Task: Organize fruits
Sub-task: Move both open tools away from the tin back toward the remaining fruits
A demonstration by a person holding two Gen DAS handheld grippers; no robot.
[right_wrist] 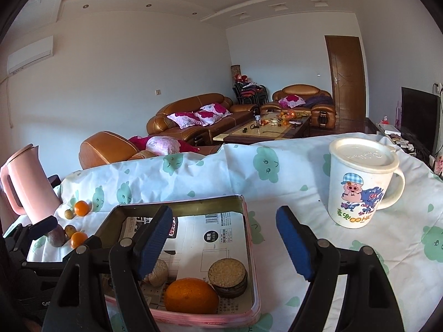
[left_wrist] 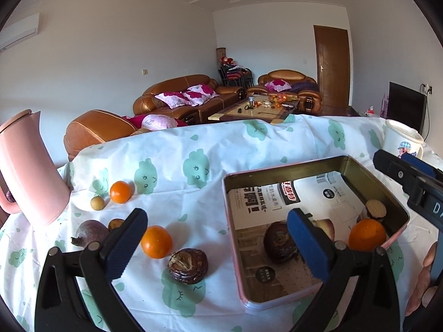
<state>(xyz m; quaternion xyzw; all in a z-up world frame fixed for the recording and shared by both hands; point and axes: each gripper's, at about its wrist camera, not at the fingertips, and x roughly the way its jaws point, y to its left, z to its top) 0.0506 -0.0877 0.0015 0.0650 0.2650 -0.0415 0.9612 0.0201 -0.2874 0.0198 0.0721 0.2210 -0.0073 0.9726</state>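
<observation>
Both grippers hang with jaws apart and nothing between them. The left gripper (left_wrist: 218, 238) hovers over the cloth (left_wrist: 180, 149), the tin (left_wrist: 393, 193) at its 3 o'clock holding an orange (left_wrist: 366, 235) and dark fruits. Loose oranges (left_wrist: 156, 242) and a wrinkled fruit (left_wrist: 187, 266) lie at 9 o'clock. The right gripper (right_wrist: 224, 238) hovers at the tin's right edge, mug (right_wrist: 357, 185) at 1 o'clock.

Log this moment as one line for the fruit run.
left gripper: open, empty | right gripper: open, empty | tin: holds an orange | tablecloth: loose fruit remains
</observation>
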